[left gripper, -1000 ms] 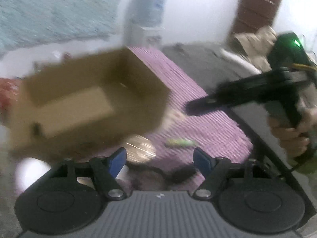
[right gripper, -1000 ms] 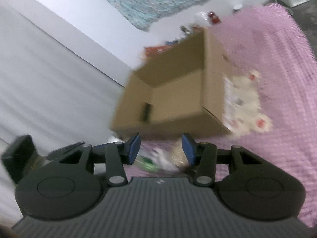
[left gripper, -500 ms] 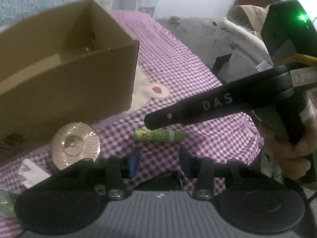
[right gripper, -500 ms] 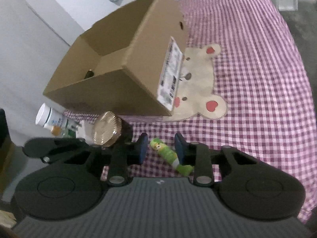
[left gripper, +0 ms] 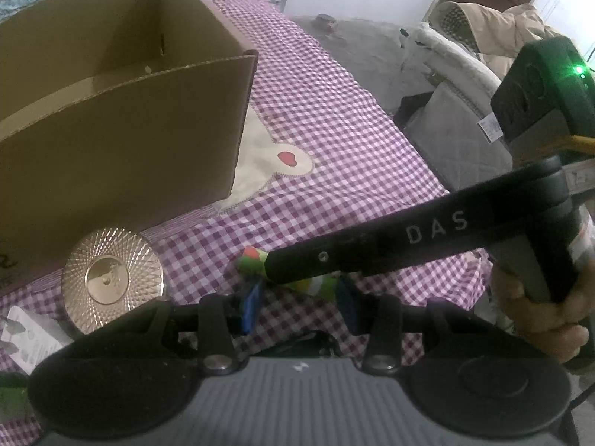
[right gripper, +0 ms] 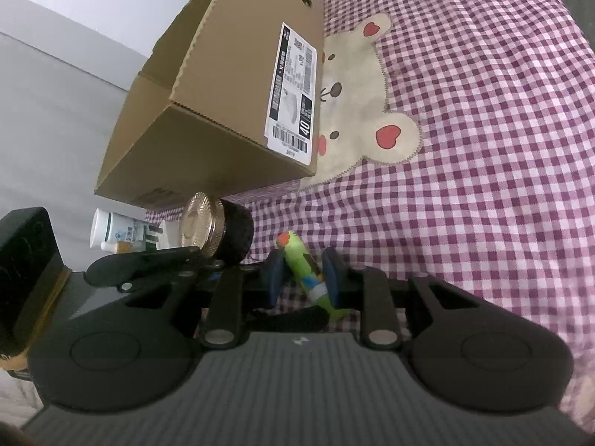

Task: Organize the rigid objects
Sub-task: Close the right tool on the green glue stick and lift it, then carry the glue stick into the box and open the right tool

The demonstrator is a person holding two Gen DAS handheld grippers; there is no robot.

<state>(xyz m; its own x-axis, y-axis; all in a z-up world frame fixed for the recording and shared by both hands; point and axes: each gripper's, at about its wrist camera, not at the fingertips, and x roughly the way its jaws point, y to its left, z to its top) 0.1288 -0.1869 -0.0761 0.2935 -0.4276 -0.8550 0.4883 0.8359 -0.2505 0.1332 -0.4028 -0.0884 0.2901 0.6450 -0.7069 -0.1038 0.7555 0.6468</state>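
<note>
A small green toy tube (right gripper: 297, 256) with a red-spotted end lies on the purple checked bedcover (right gripper: 483, 148). My right gripper (right gripper: 302, 280) is shut on it, one blue pad against each side. In the left wrist view one of the right gripper's fingers (left gripper: 353, 252) crosses over the toy (left gripper: 253, 260). My left gripper (left gripper: 297, 304) stands just in front with a narrow gap. Cloth and the toy's lower end show between its pads, which press on nothing. An open cardboard box (left gripper: 130, 148) stands behind.
A black jar with a gold lid (left gripper: 111, 282) sits left of the left gripper, in front of the box (right gripper: 223, 111). A white tube bottle (right gripper: 122, 232) and a white card (left gripper: 26, 334) lie at the bed's left edge. Clothes on a chair (left gripper: 483, 37) stand off right.
Both grippers came down toward the bedcover and their jaws narrowed. The right pads, which stood apart around the loose toy, now press on it.
</note>
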